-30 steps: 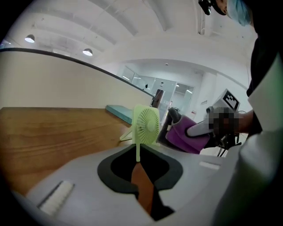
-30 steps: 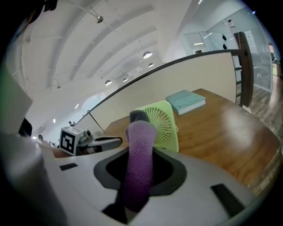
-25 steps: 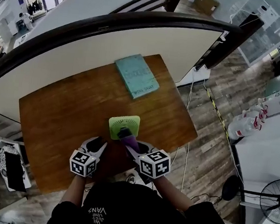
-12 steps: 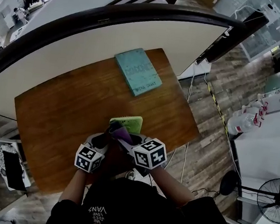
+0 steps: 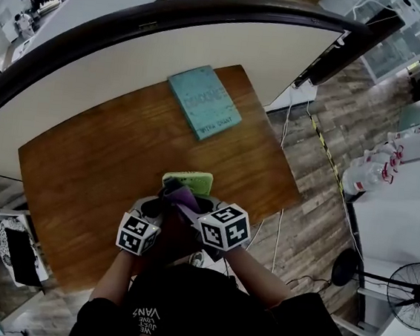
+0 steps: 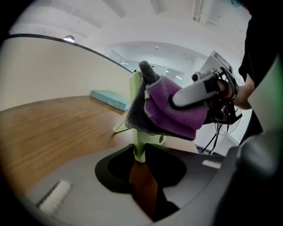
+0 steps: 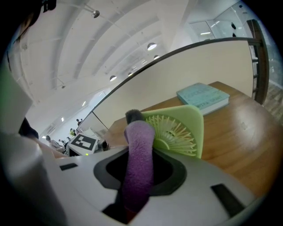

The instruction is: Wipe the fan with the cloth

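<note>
A wooden table (image 5: 83, 172) is seen from above, with a person's two arms reaching over its near edge. A small light-green fan (image 5: 189, 179) stands close to that edge, its round grille facing the person. A teal book (image 5: 203, 101) lies flat farther back on the table, well apart from the fan.

The left gripper (image 6: 140, 153) has the fan's thin lower edge between its jaws. The jaws have just been closing and now sit clamped on that edge, with no gap visible on either side of it.

The right gripper (image 7: 135, 170) holds its jaws clamped on a folded cloth (image 7: 138, 154), purple on one face and grey on the other. The cloth sticks out past the jaw tips and lies against the fan's upper part, covering the corner nearest the person. In the left gripper view, the cloth hides most of the fan's top.
</note>
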Demonstrator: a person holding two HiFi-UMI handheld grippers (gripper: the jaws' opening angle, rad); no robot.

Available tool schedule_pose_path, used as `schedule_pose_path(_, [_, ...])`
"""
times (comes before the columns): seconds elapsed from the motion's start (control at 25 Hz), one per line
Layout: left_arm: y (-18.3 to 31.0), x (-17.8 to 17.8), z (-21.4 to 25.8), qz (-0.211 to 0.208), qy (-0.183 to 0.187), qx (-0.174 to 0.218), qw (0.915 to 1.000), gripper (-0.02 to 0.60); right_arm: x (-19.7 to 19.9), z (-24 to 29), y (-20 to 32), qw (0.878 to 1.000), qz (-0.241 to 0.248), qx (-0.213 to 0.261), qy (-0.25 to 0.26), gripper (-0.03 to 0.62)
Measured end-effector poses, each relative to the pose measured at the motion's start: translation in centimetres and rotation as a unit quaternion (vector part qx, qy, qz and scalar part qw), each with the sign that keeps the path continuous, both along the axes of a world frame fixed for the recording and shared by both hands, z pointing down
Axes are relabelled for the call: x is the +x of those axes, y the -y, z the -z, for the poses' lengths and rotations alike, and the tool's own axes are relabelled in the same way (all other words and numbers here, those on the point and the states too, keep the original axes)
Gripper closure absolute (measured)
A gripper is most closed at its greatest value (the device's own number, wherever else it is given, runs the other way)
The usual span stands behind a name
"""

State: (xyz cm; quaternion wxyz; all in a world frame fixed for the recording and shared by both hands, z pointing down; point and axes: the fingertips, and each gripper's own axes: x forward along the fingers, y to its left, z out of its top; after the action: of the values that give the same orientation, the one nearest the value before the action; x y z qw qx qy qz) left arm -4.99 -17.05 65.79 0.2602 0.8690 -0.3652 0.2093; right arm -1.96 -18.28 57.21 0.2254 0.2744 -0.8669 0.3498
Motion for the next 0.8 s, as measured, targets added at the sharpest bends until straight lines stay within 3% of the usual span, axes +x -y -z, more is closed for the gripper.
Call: schedule_pose_path(0.8, [0.0,0.2,0.2,0.008,0.003,-0.002,1.0000,0.492,10.8,-0.3,1.3,0.990,-0.134,0.003,-0.035,0.496])
